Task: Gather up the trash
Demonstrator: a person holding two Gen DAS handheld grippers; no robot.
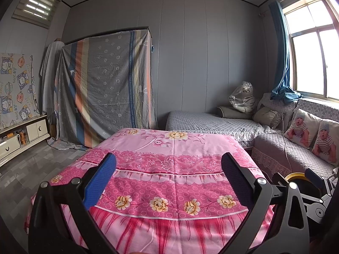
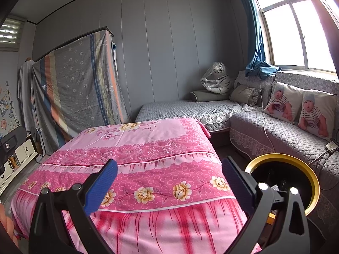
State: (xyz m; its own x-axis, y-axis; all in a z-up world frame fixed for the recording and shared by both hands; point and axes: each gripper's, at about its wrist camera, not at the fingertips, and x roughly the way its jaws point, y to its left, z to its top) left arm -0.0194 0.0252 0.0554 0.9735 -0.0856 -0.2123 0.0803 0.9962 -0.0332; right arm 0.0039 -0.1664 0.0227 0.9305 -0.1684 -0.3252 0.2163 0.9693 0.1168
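- Left hand-held gripper point(image 1: 168, 176): jaws wide, nothing between them, above the pink-clothed tabletop point(image 1: 173, 148).
- Right hand-held gripper point(image 2: 169, 178): likewise wide and holding nothing.
- Gold-rimmed bin point(image 2: 296, 163) right of the tabletop (contents unclear).
- No writing readable.

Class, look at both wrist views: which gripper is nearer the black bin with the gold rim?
Right. The right gripper hangs just left of the bin; the left gripper is farther left, over the pink cloth, with the right gripper between it and the bin.
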